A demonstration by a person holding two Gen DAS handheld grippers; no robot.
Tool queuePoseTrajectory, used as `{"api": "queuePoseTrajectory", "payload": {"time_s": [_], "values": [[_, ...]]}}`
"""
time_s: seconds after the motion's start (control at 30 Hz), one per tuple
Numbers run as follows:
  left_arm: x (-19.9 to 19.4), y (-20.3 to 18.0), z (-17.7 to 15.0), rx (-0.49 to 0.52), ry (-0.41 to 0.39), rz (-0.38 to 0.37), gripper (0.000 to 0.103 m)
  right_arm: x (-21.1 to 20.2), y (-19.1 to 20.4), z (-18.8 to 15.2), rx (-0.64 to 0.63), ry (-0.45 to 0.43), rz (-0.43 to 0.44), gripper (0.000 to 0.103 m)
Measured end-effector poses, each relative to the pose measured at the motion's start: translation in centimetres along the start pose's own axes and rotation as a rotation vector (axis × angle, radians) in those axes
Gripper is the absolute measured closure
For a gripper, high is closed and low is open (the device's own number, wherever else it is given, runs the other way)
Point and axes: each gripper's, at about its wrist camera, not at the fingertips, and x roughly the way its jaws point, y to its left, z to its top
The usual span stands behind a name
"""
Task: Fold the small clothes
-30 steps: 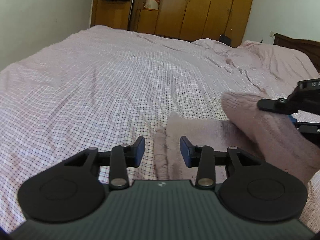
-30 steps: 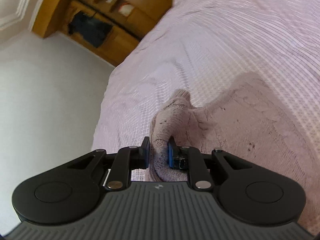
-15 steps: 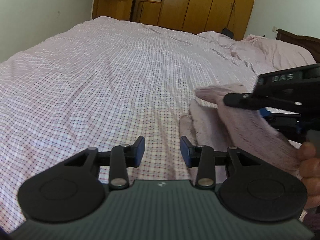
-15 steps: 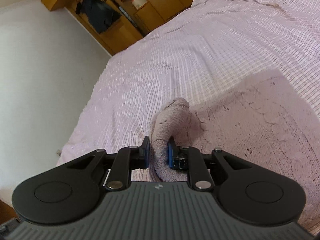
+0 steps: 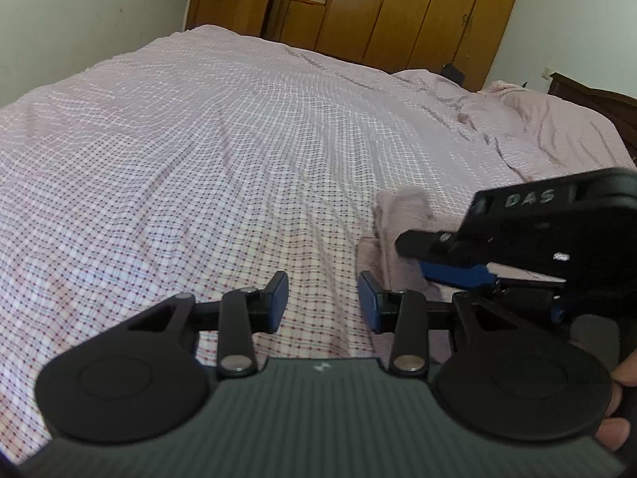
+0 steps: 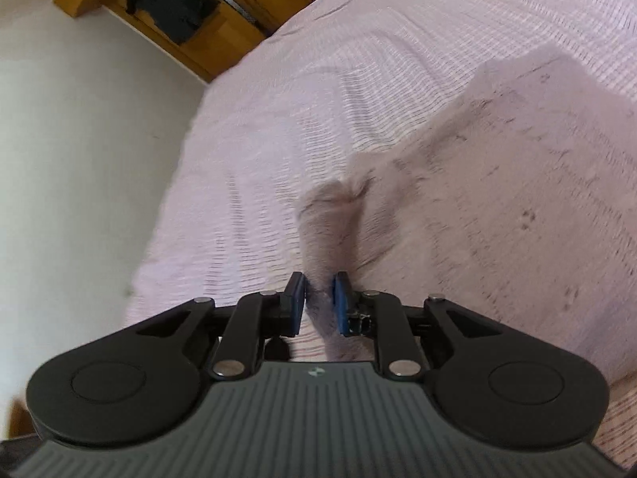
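A small pale pink knitted garment (image 6: 497, 183) lies on the checked bed sheet (image 5: 223, 135). My right gripper (image 6: 319, 302) is shut on a bunched fold of it (image 6: 330, 219) and holds that fold up over the flat part. In the left wrist view the right gripper (image 5: 414, 255) comes in from the right with the pink fold (image 5: 402, 215) sticking out past its fingers. My left gripper (image 5: 322, 302) is open and empty, just left of the garment, above the sheet.
The bed stretches far to the left and ahead. A rumpled pink duvet (image 5: 549, 123) lies at the back right. Wooden wardrobes (image 5: 398, 8) stand behind the bed. A white wall (image 6: 79, 159) runs along the bed's left side.
My right gripper has carried the pink fold leftward and lower across the garment. My left gripper has stayed open and drawn back to the left, off the garment.
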Motion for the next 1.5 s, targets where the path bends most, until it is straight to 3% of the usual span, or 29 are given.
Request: {"api": "queuePoseTrajectory", "payload": {"time_s": [0.17, 0.3, 0.47, 0.6, 0.67, 0.73, 0.83, 0.93, 1.1, 1.23, 1.43, 1.5], "values": [[-0.5, -1.3, 0.1, -0.034, 0.003, -0.044, 0.062, -4.9, -2.6, 1.2, -0.038, -0.077, 0.020, 0.080], [-1.7, -2.6, -0.5, -0.049, 0.005, -0.086, 0.047, -9.3, -6.5, 2.1, -0.034, -0.122, -0.012, 0.080], [-3.1, -3.6, -1.6, -0.075, 0.019, -0.085, 0.045, -13.8, -11.4, 2.3, -0.022, -0.151, -0.054, 0.080], [-3.4, -4.8, -2.9, -0.062, 0.055, -0.081, 0.044, -16.0, -13.2, 1.3, -0.171, -0.144, -0.091, 0.080], [-3.5, -6.0, -3.3, 0.010, 0.043, -0.052, 0.044, -16.4, -13.8, 0.1, -0.287, -0.140, -0.128, 0.070], [-3.5, -6.8, -3.8, 0.074, 0.028, -0.018, 0.044, -17.0, -14.1, -1.6, -0.438, -0.138, -0.152, 0.051], [-3.4, -7.1, -4.2, 0.123, 0.021, -0.007, 0.039, -16.7, -14.1, -4.2, -0.650, -0.146, -0.203, 0.050], [-3.1, -7.1, -4.5, 0.124, 0.023, 0.004, 0.037, -15.8, -13.3, -5.3, -0.693, -0.141, -0.259, 0.050], [-2.7, -6.7, -5.1, 0.122, 0.029, -0.016, 0.037, -14.1, -12.3, -5.8, -0.706, -0.156, -0.230, 0.050], [-2.7, -6.5, -5.0, 0.121, 0.004, -0.014, 0.038, -13.2, -12.1, -6.0, -0.725, -0.221, -0.264, 0.050], [-2.2, -6.5, -5.1, 0.135, 0.006, -0.025, 0.044, -13.3, -12.7, -5.0, -0.673, -0.237, -0.283, 0.051], [-2.1, -6.5, -5.1, 0.141, 0.011, -0.042, 0.065, -13.3, -12.5, -5.2, -0.704, -0.252, -0.276, 0.051]]}}
